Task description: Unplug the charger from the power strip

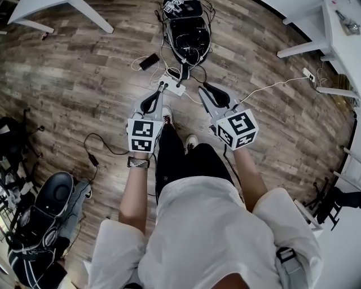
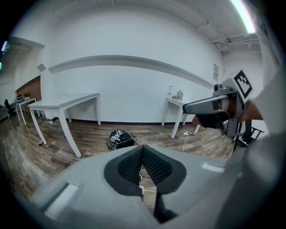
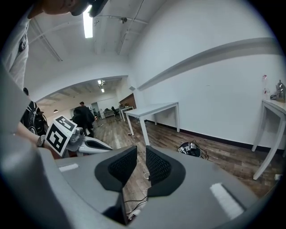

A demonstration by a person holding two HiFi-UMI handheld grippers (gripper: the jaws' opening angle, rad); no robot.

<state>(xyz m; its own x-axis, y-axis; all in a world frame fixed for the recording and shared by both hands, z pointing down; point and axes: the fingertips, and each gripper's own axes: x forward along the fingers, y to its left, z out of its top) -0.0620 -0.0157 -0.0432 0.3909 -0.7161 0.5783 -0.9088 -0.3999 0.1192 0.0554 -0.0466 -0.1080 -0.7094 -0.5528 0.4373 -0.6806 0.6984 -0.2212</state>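
Strip (image 1: 175, 86) on the floor (image 1: 84, 73) ahead of us, our left gripper (image 1: 163, 84) fingers pressed together, our right gripper (image 1: 201, 88) fingers slightly apart, both empty.

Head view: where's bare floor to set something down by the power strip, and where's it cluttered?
Bare floor: the wide stretch left of the power strip, between the white table leg and the black cable; also right, below the white cable. Crowded: around the strip, with the phone and the black bag close by.
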